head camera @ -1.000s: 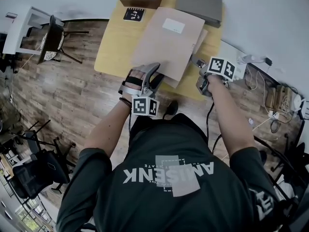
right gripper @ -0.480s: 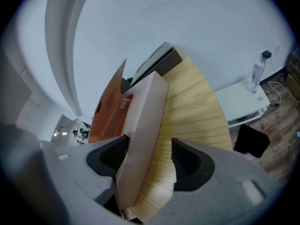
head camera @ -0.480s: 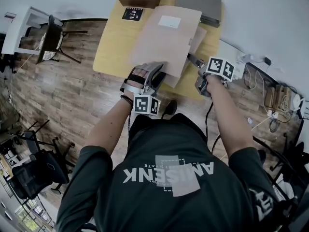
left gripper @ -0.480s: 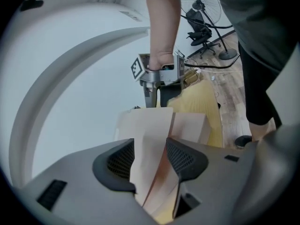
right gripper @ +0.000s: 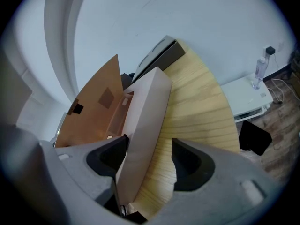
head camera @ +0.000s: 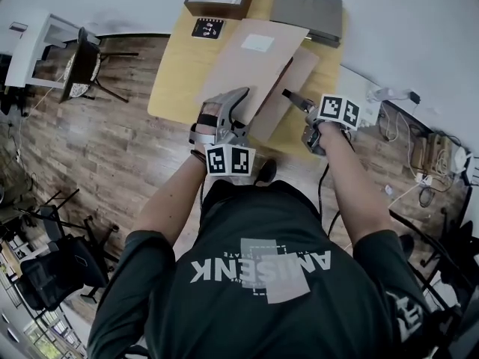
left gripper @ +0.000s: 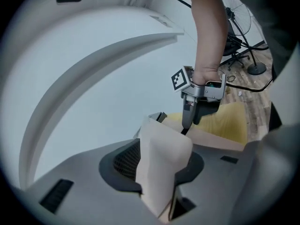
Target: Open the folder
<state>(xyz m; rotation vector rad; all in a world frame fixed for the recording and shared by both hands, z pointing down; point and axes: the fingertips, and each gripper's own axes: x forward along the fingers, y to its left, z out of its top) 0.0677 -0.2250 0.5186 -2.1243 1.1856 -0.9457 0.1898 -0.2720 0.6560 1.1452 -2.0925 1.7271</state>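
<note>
Left gripper (head camera: 238, 105) has the folder (head camera: 262, 66) by its front cover (left gripper: 161, 158). The jaws have just been closing on it, corner deep between them. Right gripper (head camera: 290, 96) jaws are apart, back cover (right gripper: 143, 125) leaning on one pad. I'd clamp that first, then swing the front up and over, no yanking. Left wrist's rolled and raised, while the right tips steeper toward the surface (head camera: 176, 73).

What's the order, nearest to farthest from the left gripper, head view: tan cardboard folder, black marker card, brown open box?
1. Tan cardboard folder: its cover in the left gripper's jaws, which just closed further.
2. Black marker card, beyond the folder.
3. Brown open box, farthest back.
</note>
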